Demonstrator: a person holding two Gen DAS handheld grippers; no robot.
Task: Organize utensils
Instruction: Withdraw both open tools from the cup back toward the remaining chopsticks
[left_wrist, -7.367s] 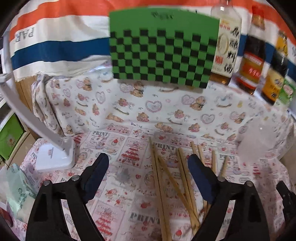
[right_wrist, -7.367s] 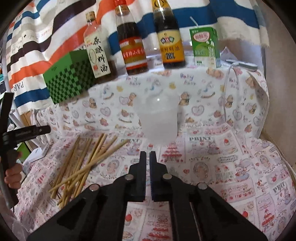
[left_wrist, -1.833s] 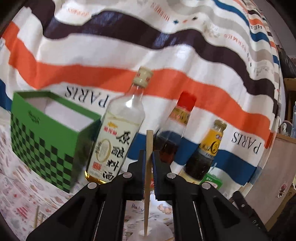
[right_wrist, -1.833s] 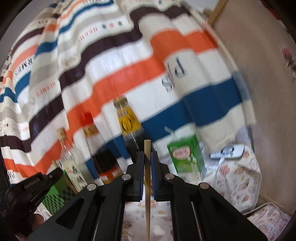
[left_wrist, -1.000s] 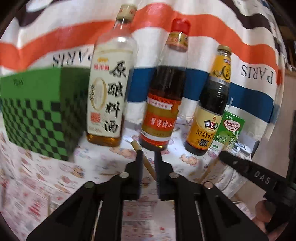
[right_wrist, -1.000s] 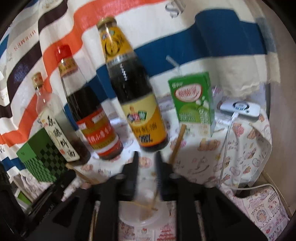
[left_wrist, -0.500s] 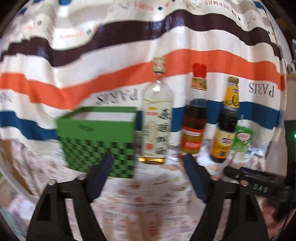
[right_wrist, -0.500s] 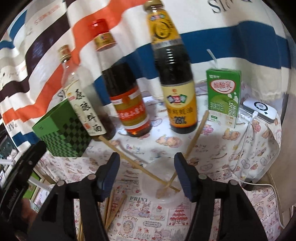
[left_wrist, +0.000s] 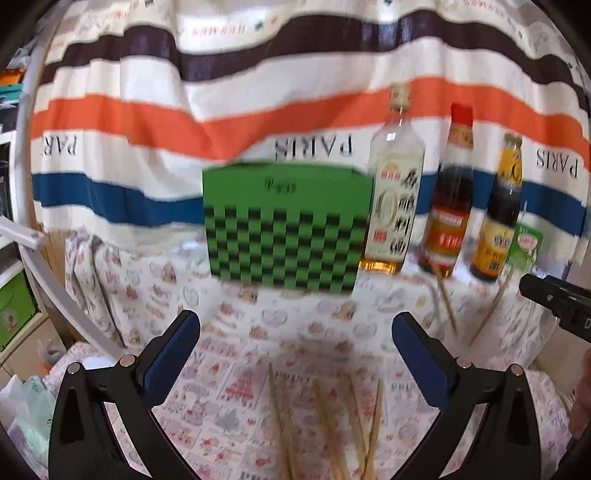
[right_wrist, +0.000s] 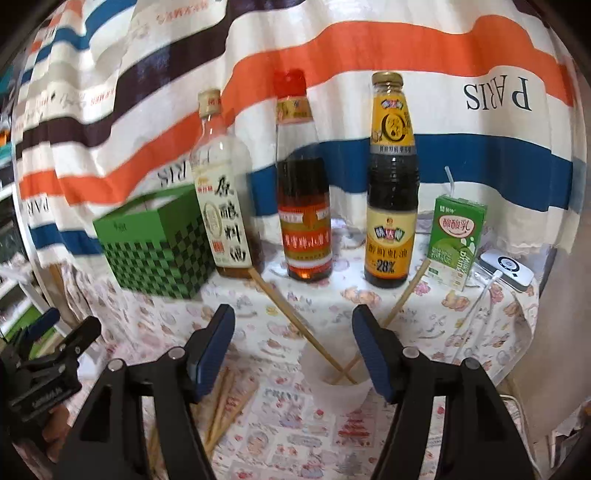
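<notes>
two handheld grippers over a table covered in a printed cloth, with a striped sheet hanging behind. both claws now stand wide apart and hold nothing, where under two seconds ago each was pinched on one upright chopstick. those two chopsticks (right_wrist: 295, 314) now lean crossed inside the translucent white cup (right_wrist: 338, 384), one tilting left toward the clear bottle (right_wrist: 223, 206), the other tilting right toward the green carton (right_wrist: 456, 240). the right gripper (right_wrist: 293, 343) hangs just in front of the cup with the crossed sticks showing between its blue pads. the left gripper (left_wrist: 295, 354) has swung away to face the green checkered box (left_wrist: 286, 225) and points down over the loose chopsticks (left_wrist: 325, 424) lying flat on the cloth, near the bottom of its view. that view is smeared by motion, so the count of sticks left is unclear, perhaps four or five. the meaning for the task: one pair is delivered into the cup, several sticks remain on the table, and the likely next step is to lower an open claw onto another stick from the pile.
</notes>
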